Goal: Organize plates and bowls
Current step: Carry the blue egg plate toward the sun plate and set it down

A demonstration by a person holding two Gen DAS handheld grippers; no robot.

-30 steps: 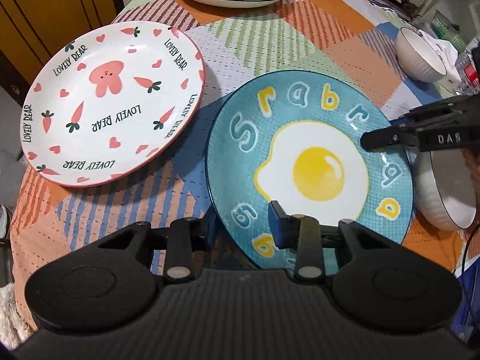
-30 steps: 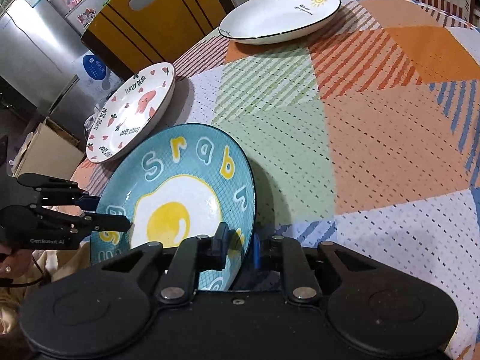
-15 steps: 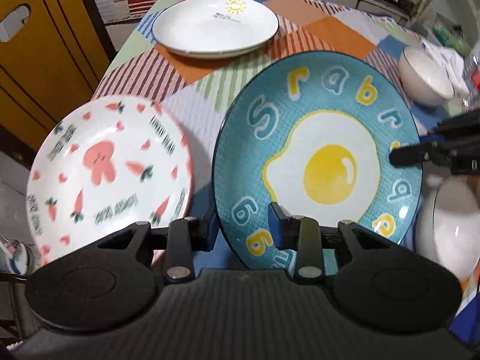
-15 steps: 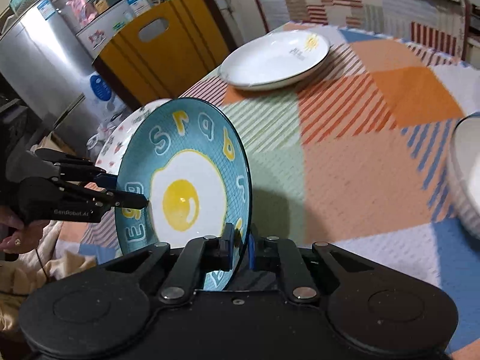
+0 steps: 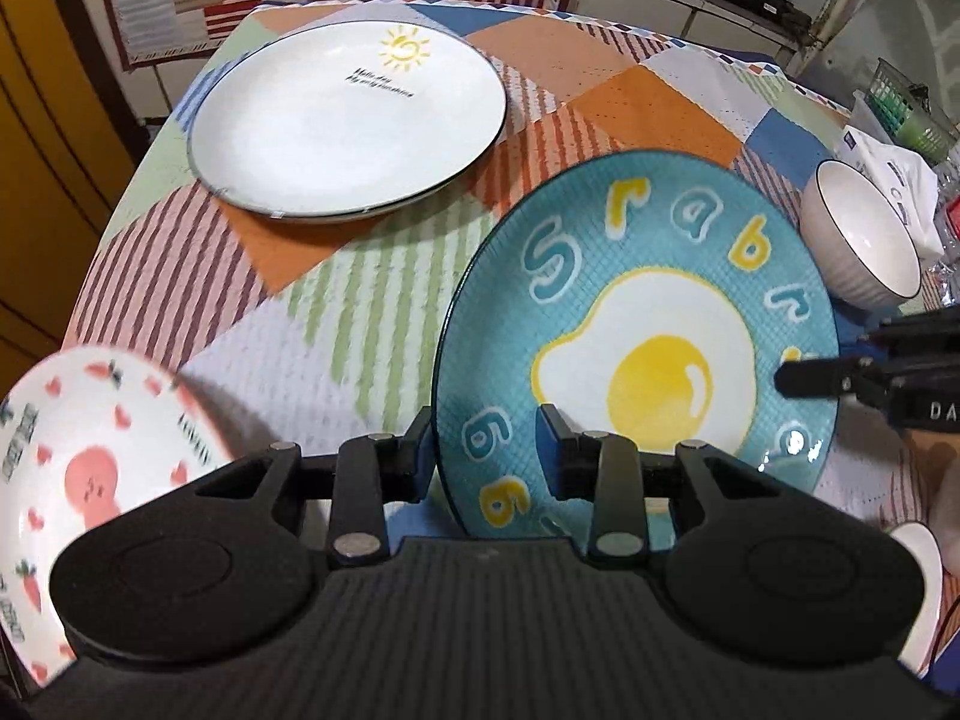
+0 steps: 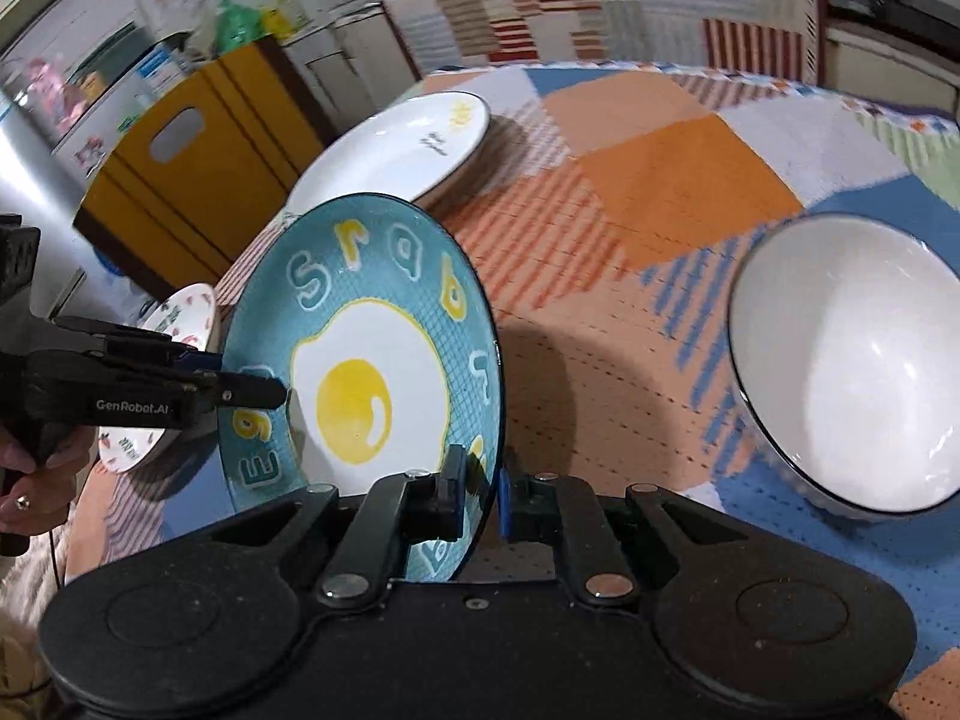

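A blue plate with a fried-egg picture (image 5: 636,348) is held off the table, tilted up, by both grippers. My left gripper (image 5: 486,450) is shut on its near rim; it shows from the side in the right wrist view (image 6: 264,390). My right gripper (image 6: 480,495) is shut on the opposite rim of the blue plate (image 6: 366,372); it shows at the right edge of the left wrist view (image 5: 798,375). A white plate with a sun (image 5: 348,120) lies at the far left of the table. A pink bear plate (image 5: 90,468) lies near left.
A white ribbed bowl (image 5: 864,252) stands at the right. A large white bowl (image 6: 852,372) sits close to my right gripper. The checked tablecloth (image 5: 360,312) covers the table. A yellow cabinet (image 6: 192,168) stands beyond the left table edge.
Both grippers have lifted the blue egg plate off the table and carried it away from the pink plate, toward the white sun plate. It is tilted more upright.
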